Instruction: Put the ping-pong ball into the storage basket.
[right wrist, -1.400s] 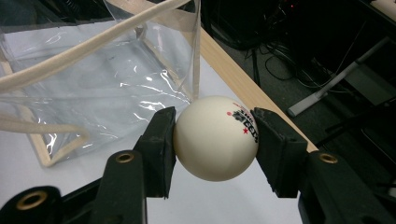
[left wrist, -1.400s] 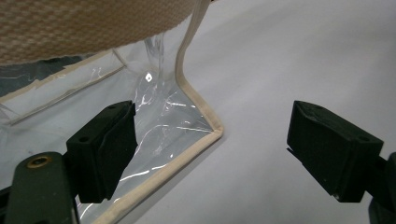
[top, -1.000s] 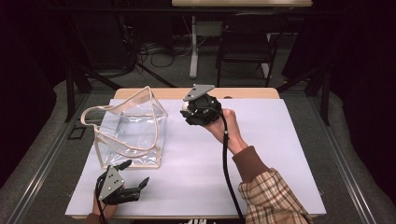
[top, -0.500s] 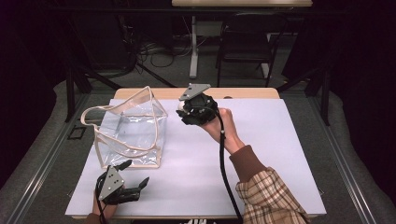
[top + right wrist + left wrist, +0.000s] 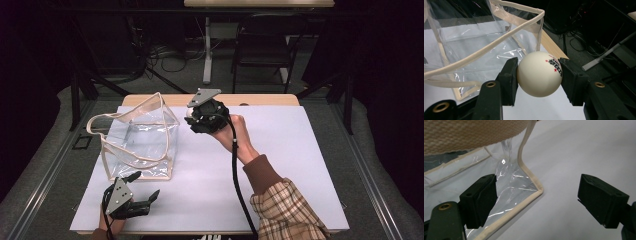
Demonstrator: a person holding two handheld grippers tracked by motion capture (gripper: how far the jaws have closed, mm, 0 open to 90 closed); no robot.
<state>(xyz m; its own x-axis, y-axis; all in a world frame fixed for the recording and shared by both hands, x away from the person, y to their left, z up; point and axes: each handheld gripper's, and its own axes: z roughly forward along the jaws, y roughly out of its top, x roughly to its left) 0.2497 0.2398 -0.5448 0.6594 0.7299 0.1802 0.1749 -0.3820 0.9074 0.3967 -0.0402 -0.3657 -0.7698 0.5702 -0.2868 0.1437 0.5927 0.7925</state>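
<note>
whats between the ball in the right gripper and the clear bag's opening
Nothing but air. In the right gripper view the white ball sits clamped in the right gripper, with the clear bag just beyond it and nothing in the gap.

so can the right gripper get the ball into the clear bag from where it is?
Probably yes. The right gripper holds the ball up beside the clear bag, whose top gapes open toward it. Only the loose strap drapes across part of the opening; it may need clearing.

Right gripper (image 5: 192,120) raised at twelve o'clock above the table, jaws clamped, forearm outstretched. Left gripper (image 5: 146,192) low at seven o'clock, jaws wide apart.
</note>
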